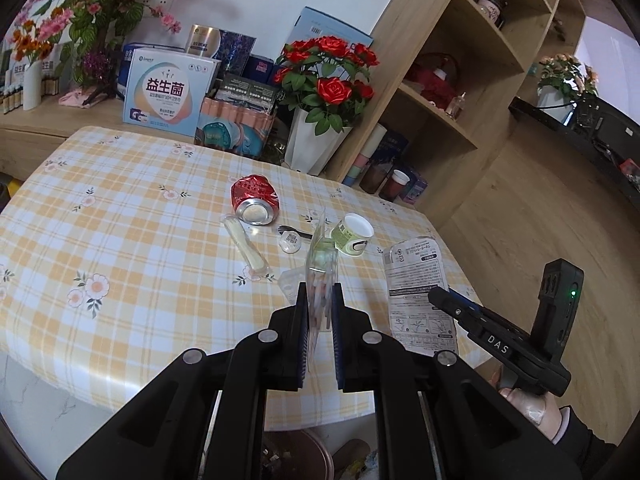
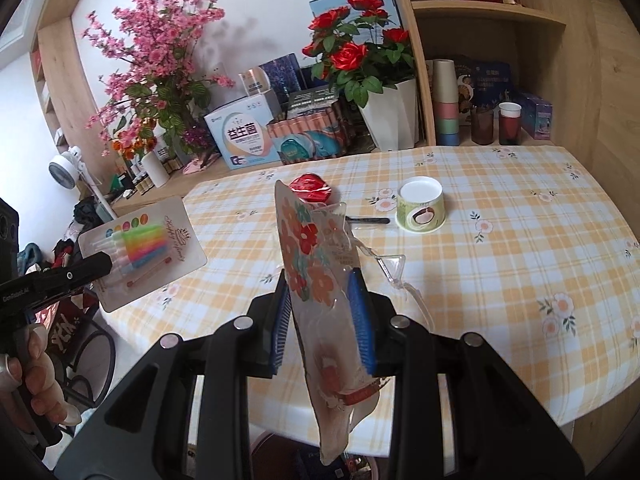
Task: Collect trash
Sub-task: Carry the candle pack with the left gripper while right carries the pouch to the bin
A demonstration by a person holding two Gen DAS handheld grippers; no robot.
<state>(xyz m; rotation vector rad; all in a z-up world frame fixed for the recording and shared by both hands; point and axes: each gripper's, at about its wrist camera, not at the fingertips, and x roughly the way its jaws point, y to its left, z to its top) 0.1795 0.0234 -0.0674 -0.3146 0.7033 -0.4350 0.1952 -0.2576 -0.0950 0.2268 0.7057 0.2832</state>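
Clear plastic forms the candle blister pack (image 2: 144,250), which is clamped edge-on between the jaws of the left hand-held gripper (image 1: 320,292); in the right wrist view the pack hangs off the left edge of the desk (image 2: 520,240), above the floor. The right hand-held gripper (image 2: 324,284) is closed on a flower-printed pouch (image 2: 308,264), held upright with its lower end hanging below the jaws, over the near desk edge.

Beyond the left hand-held gripper, the following items remain on the desk:
- a crushed red can (image 1: 254,200), farthest ahead;
- a pale wrapped stick (image 1: 246,246), just left of the can and nearer;
- a small round lid (image 1: 291,241) touching a black fork (image 1: 296,233);
- a green-and-white cup (image 1: 352,234), lying tilted, right of the fork;
- clear plastic scraps (image 2: 394,268) just ahead of the right jaws.

A dark round container (image 1: 296,456), probably the bin, shows below the near desk edge, under both tools.

Assessment: two pieces are lifted but not yet dropped. At least five pieces are left, so collection appears less than half done.
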